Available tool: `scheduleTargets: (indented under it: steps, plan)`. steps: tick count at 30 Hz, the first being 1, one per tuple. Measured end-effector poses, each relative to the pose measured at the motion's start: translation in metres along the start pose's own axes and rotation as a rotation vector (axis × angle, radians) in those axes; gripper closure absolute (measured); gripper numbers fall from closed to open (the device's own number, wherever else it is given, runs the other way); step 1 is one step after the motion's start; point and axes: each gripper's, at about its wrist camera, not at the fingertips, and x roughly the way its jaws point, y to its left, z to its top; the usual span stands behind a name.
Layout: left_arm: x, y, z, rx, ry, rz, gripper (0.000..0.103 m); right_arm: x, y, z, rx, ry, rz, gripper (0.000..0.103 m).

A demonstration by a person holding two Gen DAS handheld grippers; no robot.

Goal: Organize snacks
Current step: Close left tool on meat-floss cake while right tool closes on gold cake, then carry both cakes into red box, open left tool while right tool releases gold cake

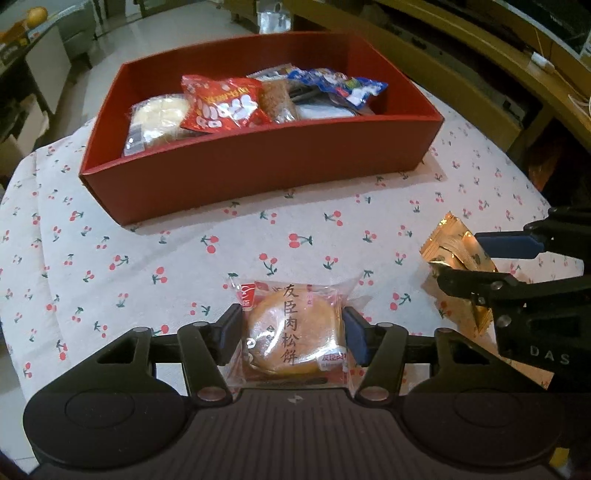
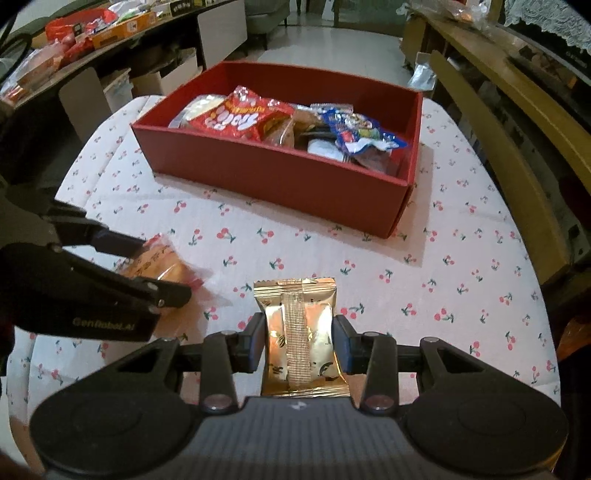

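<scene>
My left gripper is shut on a clear-wrapped round pastry, low over the cherry-print tablecloth. My right gripper is shut on a gold foil snack packet, also low over the cloth. Each shows in the other's view: the right gripper on the gold packet at right, the left gripper on the pastry at left. A red box beyond them holds several snack packets, among them a red bag and a blue bag. The box also shows in the right wrist view.
The table is small, with rounded edges near on all sides. Wooden furniture stands to the right. A cluttered counter stands at the back left. Tiled floor lies behind the box.
</scene>
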Motion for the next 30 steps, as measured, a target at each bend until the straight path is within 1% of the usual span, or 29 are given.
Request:
scheduleTargets:
  steps: [7, 12, 17, 25, 30]
  plan:
    - [-0.011, -0.002, 0.007, -0.002, -0.036, -0.006, 0.039, -0.001, 0.001, 0.01, 0.014, -0.027, -0.012, 0.054]
    - [-0.016, -0.004, 0.014, -0.007, -0.059, -0.003, 0.039, -0.003, 0.002, 0.023, 0.031, -0.063, -0.022, 0.054]
    - [-0.02, 0.0, 0.022, -0.021, -0.089, 0.023, 0.039, -0.005, 0.005, 0.034, 0.037, -0.09, -0.032, 0.054]
    - [-0.026, 0.006, 0.045, -0.044, -0.136, 0.046, 0.039, -0.009, -0.002, 0.055, 0.085, -0.146, -0.045, 0.054]
    - [-0.027, 0.013, 0.066, -0.06, -0.172, 0.076, 0.039, -0.006, -0.009, 0.078, 0.107, -0.179, -0.048, 0.054]
